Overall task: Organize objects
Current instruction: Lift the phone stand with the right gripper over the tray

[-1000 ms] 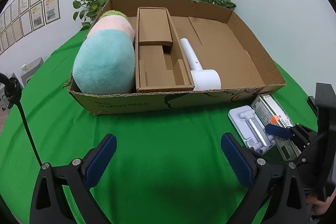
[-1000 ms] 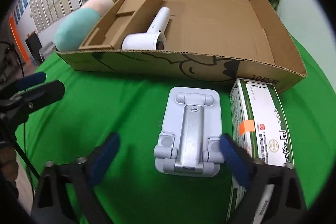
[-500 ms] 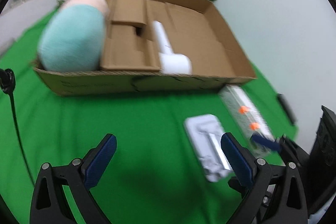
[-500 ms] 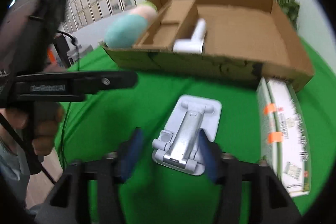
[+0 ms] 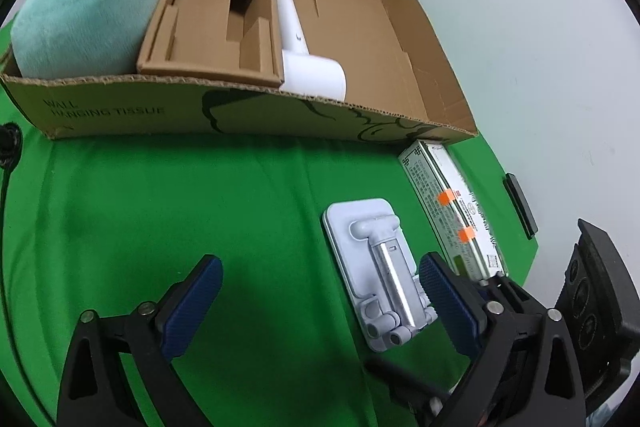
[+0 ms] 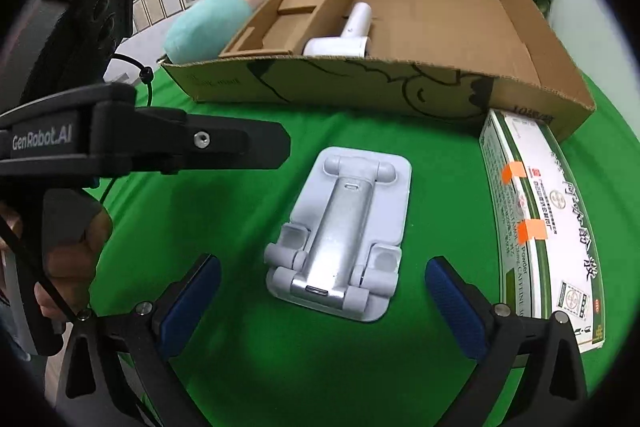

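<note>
The left gripper [image 5: 320,301] is tipping down and coming closer to the white phone stand [image 5: 380,273]. The stand was far off to the side before; now it is lying just inside the gripper's right finger [image 5: 448,301]. The jaws are closing a little, not touching the stand. The right gripper [image 6: 322,303] is sliding sideways, so the stand [image 6: 344,235] now sits in the middle between its fingers. Its jaws opened wider and are now closing a little. The left gripper's black body [image 6: 140,143] is now showing big beside the stand.
</note>
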Available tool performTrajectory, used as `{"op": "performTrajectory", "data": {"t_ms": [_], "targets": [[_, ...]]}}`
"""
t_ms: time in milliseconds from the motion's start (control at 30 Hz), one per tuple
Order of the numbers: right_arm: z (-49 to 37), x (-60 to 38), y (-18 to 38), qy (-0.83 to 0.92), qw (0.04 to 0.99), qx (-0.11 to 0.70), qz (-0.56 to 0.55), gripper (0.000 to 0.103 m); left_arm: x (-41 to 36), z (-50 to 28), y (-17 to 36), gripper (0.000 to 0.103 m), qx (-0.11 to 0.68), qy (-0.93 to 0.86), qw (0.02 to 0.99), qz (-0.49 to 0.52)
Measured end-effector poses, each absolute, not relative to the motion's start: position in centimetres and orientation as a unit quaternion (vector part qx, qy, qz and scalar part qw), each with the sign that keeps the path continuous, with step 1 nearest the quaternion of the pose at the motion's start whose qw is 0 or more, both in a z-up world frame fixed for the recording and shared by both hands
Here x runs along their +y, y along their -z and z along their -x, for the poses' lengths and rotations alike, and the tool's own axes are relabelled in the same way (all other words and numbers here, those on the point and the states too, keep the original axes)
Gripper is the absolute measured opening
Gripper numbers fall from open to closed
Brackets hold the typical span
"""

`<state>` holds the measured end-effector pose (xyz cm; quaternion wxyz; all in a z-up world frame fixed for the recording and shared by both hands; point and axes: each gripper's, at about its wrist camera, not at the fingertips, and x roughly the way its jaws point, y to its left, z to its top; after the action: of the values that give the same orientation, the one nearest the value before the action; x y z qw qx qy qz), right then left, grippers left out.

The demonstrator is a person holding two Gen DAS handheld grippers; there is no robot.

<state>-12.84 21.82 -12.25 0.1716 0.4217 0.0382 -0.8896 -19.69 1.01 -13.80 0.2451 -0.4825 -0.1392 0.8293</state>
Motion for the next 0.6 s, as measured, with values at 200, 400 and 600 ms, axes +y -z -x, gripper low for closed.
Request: {"op": "performTrajectory", "data": {"t_ms": [200,400,600], "targets": [[12.0,21.5,12.3,0.889,0.161,0.055,-0.425,0.068,1.6,19.7,14.4,0.086,-0.153,-0.815,0.262,0.494],[11.6,22.3,12.2,0.877,0.192,-0.019,-0.441,0.067,2.3,19.0,14.5,0.073,-0.165,-0.793,0.292,0.508],[10.9,23.5,12.3,0.855,0.239,-0.103,-0.449,0.067,3.6,18.0,14.8,0.055,-0.161,-0.778,0.317,0.518]]}}
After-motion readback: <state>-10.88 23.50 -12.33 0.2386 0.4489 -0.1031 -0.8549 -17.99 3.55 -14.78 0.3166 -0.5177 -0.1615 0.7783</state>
